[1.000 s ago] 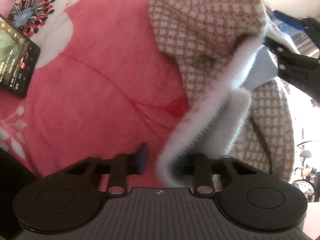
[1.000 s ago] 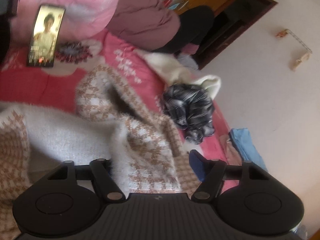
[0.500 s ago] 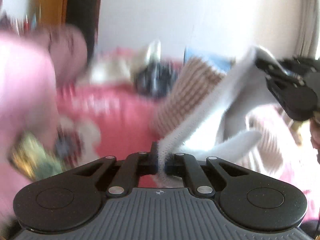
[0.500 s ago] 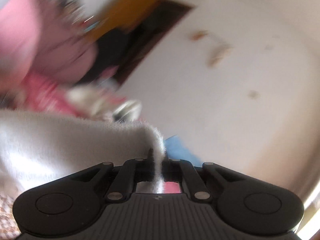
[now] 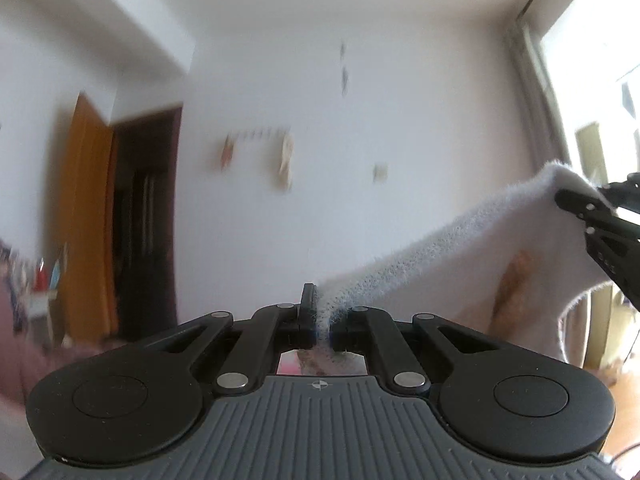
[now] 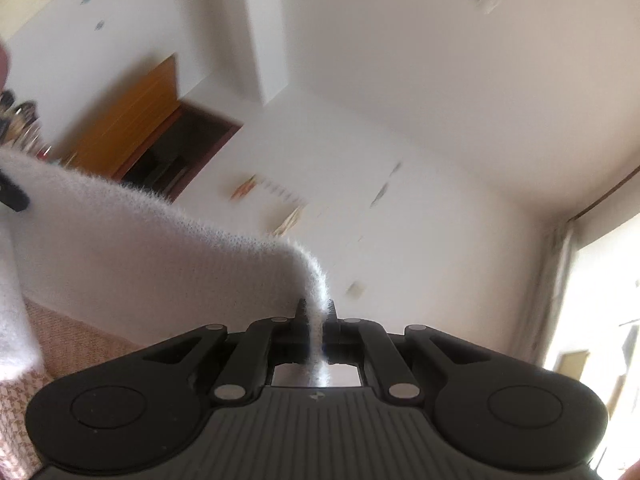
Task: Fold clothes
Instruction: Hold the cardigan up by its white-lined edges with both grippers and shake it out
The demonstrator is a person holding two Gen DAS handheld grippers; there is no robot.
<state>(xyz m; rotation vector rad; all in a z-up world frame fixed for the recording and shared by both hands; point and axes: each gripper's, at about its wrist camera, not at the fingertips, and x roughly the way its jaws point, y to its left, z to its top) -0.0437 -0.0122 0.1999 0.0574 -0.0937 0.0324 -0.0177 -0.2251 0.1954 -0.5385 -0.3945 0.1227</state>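
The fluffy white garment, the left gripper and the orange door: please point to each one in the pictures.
fluffy white garment (image 6: 160,256): right wrist view, on its fuzzy white edge band.
left gripper (image 5: 320,320): left wrist view, midway between its fingertips, shut on the garment.
orange door (image 5: 82,216): left wrist view, on its panel.

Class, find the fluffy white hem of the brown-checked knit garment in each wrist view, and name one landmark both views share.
Left wrist view: the fluffy white hem rises from the left tool toward the right edge.
Right wrist view: the hem runs from the left edge down into the right tool.
Shared landmark: the orange wooden door.
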